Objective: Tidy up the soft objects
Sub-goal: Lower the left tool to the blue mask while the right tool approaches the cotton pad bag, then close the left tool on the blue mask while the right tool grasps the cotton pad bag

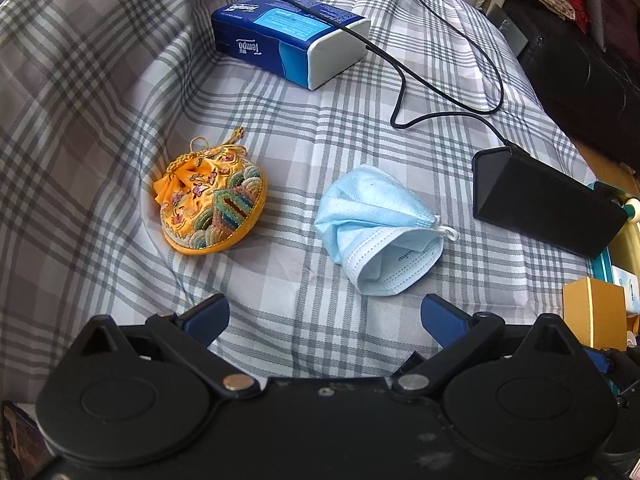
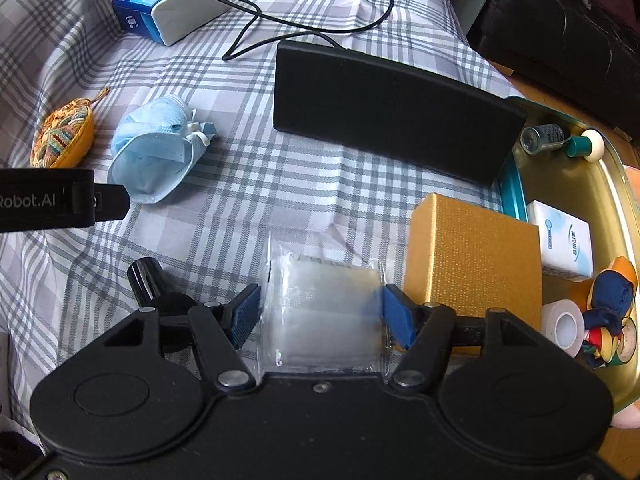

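A crumpled light-blue face mask [image 1: 380,228] lies on the checked cloth, also in the right wrist view [image 2: 154,152]. An embroidered orange pouch [image 1: 212,200] lies to its left; it also shows in the right wrist view [image 2: 64,136]. A blue Tempo tissue pack [image 1: 288,36] sits farther back, also in the right wrist view [image 2: 168,4]. My left gripper [image 1: 324,320] is open and empty, just short of the mask. My right gripper [image 2: 320,308] is shut on a clear plastic packet of white soft pads [image 2: 324,312], held above the cloth.
A black box [image 2: 392,108] with a black cable [image 1: 404,80] stands on the cloth. A gold box [image 2: 476,252] sits by a gold tray [image 2: 616,184] holding small bottles, a white packet, a tape roll and a toy. A dark sofa is behind.
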